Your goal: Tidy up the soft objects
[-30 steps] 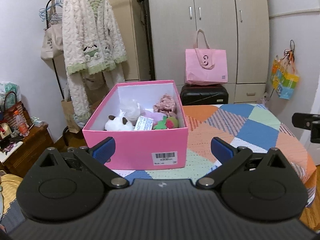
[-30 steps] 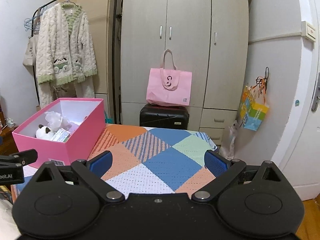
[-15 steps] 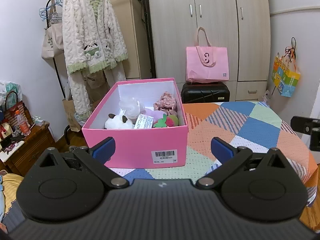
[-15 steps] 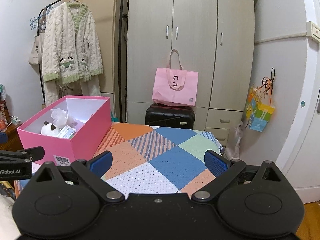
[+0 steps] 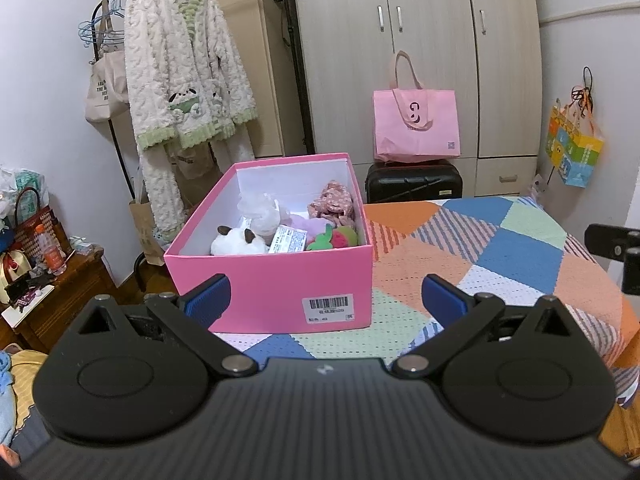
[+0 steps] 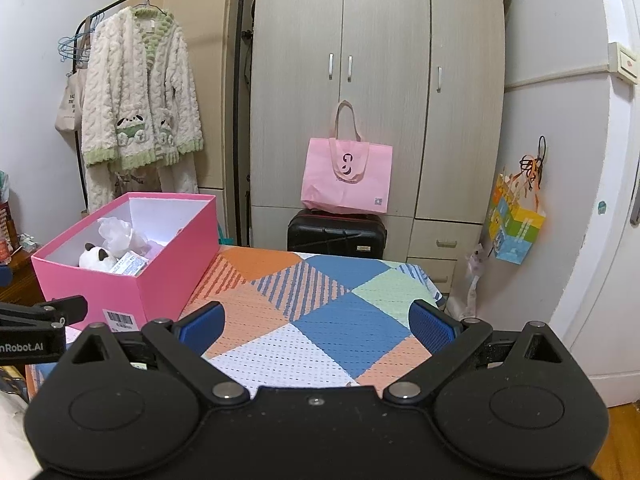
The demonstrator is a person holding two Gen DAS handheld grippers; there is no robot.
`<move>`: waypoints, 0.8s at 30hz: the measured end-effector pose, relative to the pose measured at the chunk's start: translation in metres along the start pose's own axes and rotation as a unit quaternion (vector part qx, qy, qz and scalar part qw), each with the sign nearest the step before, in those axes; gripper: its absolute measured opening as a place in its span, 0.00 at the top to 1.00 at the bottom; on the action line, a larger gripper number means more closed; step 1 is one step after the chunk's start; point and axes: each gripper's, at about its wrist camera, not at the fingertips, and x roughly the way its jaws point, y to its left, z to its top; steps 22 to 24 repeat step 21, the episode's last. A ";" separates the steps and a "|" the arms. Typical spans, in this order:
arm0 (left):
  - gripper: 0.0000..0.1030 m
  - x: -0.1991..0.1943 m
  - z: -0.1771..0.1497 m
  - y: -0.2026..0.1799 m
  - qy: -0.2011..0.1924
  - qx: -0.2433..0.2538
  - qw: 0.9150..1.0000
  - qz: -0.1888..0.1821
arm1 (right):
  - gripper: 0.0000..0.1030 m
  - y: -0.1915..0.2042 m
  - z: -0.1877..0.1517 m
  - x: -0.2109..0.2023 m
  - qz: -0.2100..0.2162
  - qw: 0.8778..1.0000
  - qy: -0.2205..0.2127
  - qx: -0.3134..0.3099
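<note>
Patchwork table (image 6: pixel 320 344), pink box (image 5: pixel 272 280) seemingly near left edge, both jaws wide, empty.

patchwork blanket (image 5: pixel 500 256) on table; pink box (image 5: pixel 272 280) atop.

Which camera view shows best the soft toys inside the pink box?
The left wrist view: it faces the pink box from its short end and looks down on the soft toys, white, pink and green-red ones. The right wrist view sees the box from the side, so its wall hides all but the white toys.
</note>
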 end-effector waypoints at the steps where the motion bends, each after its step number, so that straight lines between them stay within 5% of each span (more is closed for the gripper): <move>1: 0.00 0.000 0.000 0.000 -0.001 0.000 1.000 -0.001 | 0.03 0.000 0.000 0.000 0.000 1.000 0.000 0.000; 24: 0.00 -0.007 0.000 0.000 -0.031 -0.005 0.999 0.022 | 0.03 -0.001 -0.002 -0.003 0.003 1.000 -0.004 -0.003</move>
